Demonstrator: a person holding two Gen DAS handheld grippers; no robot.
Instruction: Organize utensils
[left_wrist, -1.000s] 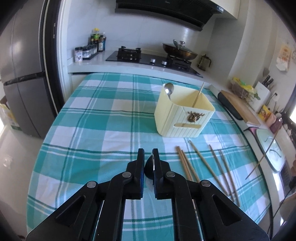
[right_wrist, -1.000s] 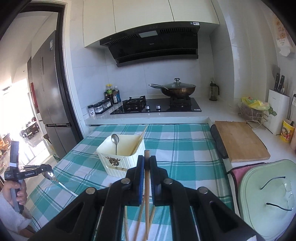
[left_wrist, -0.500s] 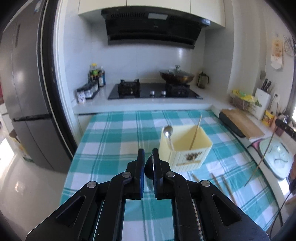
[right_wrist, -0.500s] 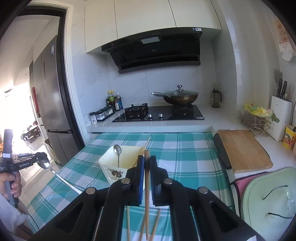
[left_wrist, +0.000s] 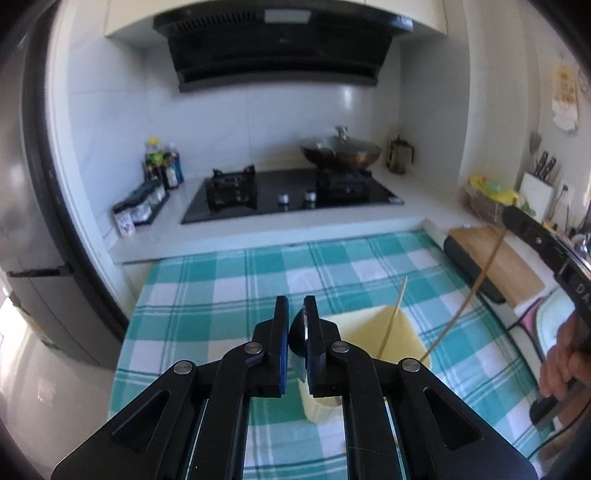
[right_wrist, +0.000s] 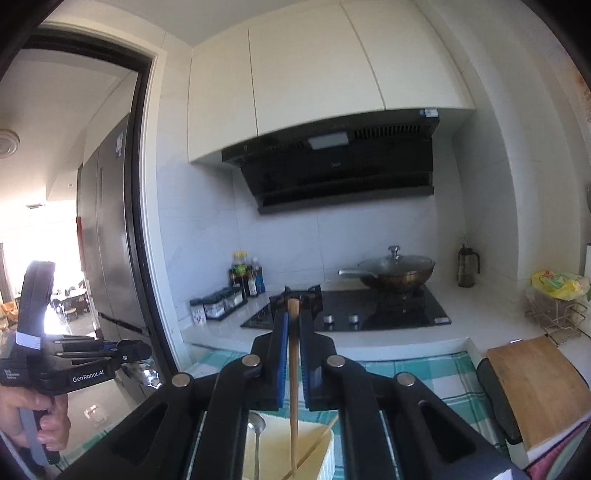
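Observation:
In the left wrist view my left gripper (left_wrist: 296, 310) is shut on a metal spoon (left_wrist: 297, 334), bowl end up between the pads. Just below and right of it is the pale yellow utensil holder (left_wrist: 399, 339), with one chopstick (left_wrist: 393, 317) leaning inside. My right gripper (left_wrist: 509, 218) comes in from the right, its chopstick (left_wrist: 476, 284) hanging toward the holder's right rim. In the right wrist view my right gripper (right_wrist: 293, 317) is shut on that chopstick (right_wrist: 293, 387), tip down over the holder (right_wrist: 273, 446), which contains a spoon (right_wrist: 255, 424). The left gripper (right_wrist: 142, 354) hovers at the left.
The table wears a teal checked cloth (left_wrist: 221, 291). Behind it runs a counter with a black hob (left_wrist: 288, 195), a lidded wok (left_wrist: 340, 151) and spice jars (left_wrist: 140, 206). A wooden cutting board (left_wrist: 506, 266) lies to the right, a fridge (right_wrist: 107, 236) to the left.
Both grippers have risen and moved forward over the holder, each still carrying its utensil. The loose chopsticks on the cloth have dropped out of view.

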